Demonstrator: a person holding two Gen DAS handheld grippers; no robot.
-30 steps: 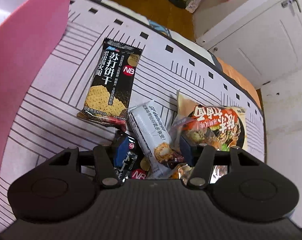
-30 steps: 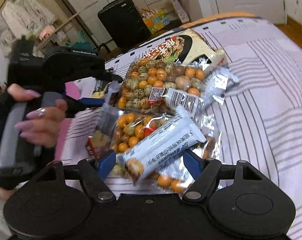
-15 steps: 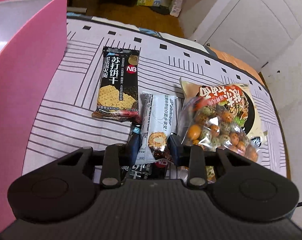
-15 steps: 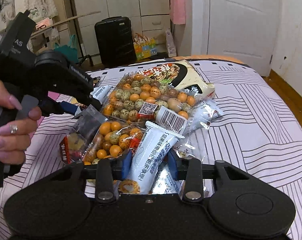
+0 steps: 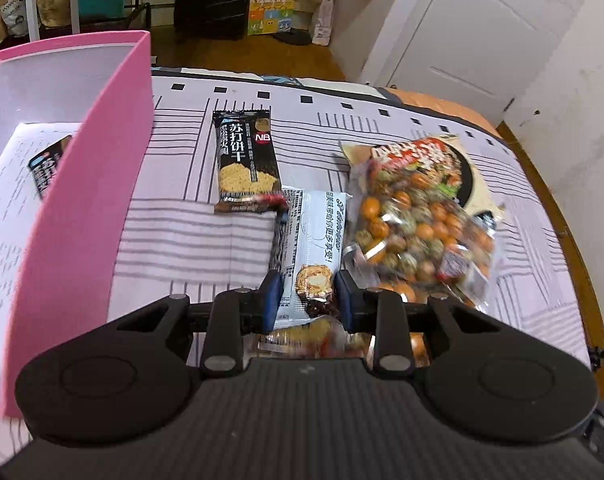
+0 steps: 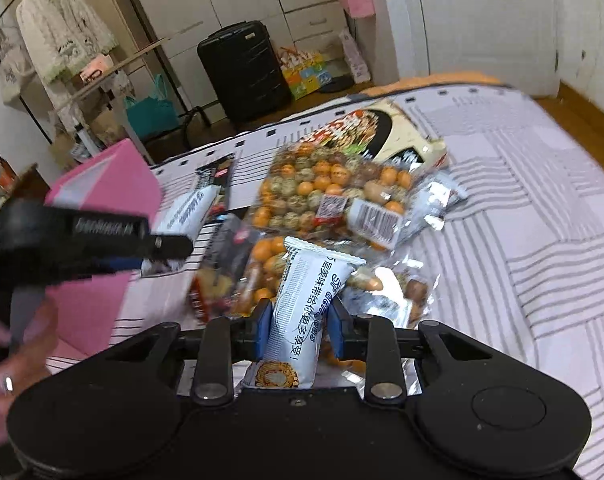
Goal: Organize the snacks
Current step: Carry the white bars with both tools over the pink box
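My left gripper (image 5: 307, 288) is shut on one end of a white wafer packet (image 5: 315, 236), lifted slightly off the striped bedcover. In the right wrist view my right gripper (image 6: 298, 316) is shut on a second white wafer packet (image 6: 313, 288) that stands up between the blue pads. A black soda-cracker packet (image 5: 246, 168) lies flat beside the pink box (image 5: 82, 200). Another black packet (image 5: 46, 164) lies inside that box. Clear bags of coloured nuts (image 5: 413, 232) (image 6: 325, 192) lie on a large cream and black bag (image 5: 453, 160).
A person's hand (image 6: 6, 360) holds the left gripper's handle at the left of the right wrist view. A second nut bag (image 6: 262, 264) lies under the right packet. A black suitcase (image 6: 242, 68), a clothes rack and cupboards stand beyond the bed's far edge.
Both grippers closed from open onto a white wafer packet each. The left one rolled level and moved toward the pink box with its packet. The right one rose a little.
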